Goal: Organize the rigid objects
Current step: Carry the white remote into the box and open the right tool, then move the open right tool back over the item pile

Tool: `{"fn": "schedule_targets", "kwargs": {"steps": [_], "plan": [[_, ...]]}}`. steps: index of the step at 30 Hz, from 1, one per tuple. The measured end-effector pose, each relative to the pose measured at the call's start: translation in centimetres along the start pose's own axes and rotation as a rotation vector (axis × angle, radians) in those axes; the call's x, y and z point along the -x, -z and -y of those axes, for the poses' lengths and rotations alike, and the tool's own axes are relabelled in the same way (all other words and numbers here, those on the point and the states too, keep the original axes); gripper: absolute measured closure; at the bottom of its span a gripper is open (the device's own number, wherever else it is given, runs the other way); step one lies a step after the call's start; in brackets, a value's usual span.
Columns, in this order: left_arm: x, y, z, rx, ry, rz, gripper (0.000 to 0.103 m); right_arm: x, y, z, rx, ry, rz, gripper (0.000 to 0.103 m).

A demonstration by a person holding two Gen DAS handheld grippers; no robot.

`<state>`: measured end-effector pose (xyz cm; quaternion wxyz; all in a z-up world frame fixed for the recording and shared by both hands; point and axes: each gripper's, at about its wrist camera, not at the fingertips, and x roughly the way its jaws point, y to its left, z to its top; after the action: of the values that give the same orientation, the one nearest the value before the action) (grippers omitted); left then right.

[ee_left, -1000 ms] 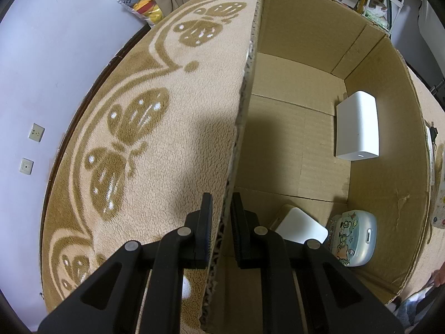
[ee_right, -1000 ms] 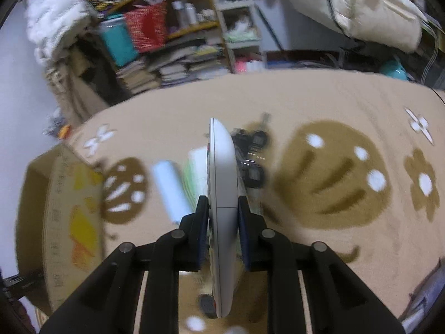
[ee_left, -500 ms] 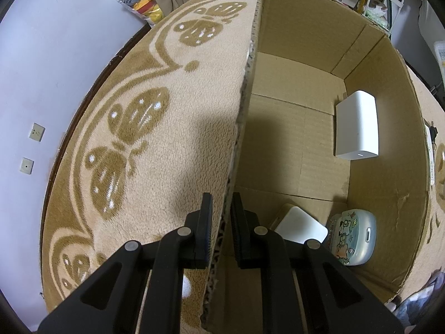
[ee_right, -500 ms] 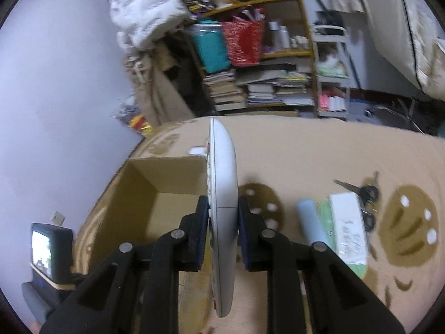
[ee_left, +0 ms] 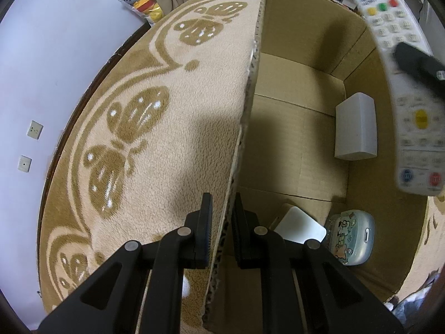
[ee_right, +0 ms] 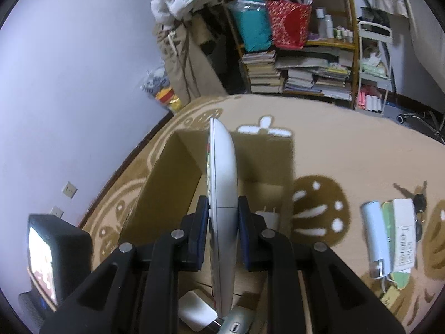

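My left gripper (ee_left: 222,203) is shut on the cardboard box's left wall (ee_left: 247,105), one finger on each side. In the box lie a white block (ee_left: 356,128), a flat white pad (ee_left: 301,226) and a pale cartoon-printed case (ee_left: 350,236). My right gripper (ee_right: 222,217) is shut on a white remote control (ee_right: 222,183), seen edge-on above the cardboard box (ee_right: 169,178). In the left wrist view the remote control (ee_left: 406,105) hangs over the box's right side, buttons facing the camera, with a black finger (ee_left: 417,66) across it.
Beige patterned carpet (ee_left: 155,144) surrounds the box, with a wall on the left. On the carpet to the right lie a white tube (ee_right: 375,236), a white packet (ee_right: 403,231) and keys (ee_right: 417,197). A crowded bookshelf (ee_right: 300,55) stands behind.
My right gripper swung with the remote from over the loose items on the carpet to above the box, so the remote has come into the left wrist view. The left gripper stayed still.
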<state>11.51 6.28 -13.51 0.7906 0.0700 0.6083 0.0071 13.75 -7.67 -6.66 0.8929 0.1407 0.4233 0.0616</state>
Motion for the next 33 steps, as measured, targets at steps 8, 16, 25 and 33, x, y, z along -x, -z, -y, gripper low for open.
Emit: {"fn": "schedule_targets", "kwargs": {"steps": [8, 16, 25, 33], "plan": [[0.0, 0.1, 0.0, 0.002, 0.003, -0.003, 0.09, -1.8, 1.6, -0.8, 0.056, 0.049, -0.045, 0.081], [0.2, 0.1, 0.1, -0.001, 0.003, 0.001, 0.09, -1.7, 1.4, -0.7, 0.048, 0.045, -0.052, 0.081], [0.2, 0.1, 0.0, 0.002, 0.007, 0.0, 0.09, -1.1, 1.2, -1.0, 0.069, 0.04, -0.038, 0.081], [0.2, 0.0, -0.2, 0.011, 0.015, 0.002, 0.091, 2.2, 0.1, -0.4, 0.089, 0.077, 0.034, 0.081]]}}
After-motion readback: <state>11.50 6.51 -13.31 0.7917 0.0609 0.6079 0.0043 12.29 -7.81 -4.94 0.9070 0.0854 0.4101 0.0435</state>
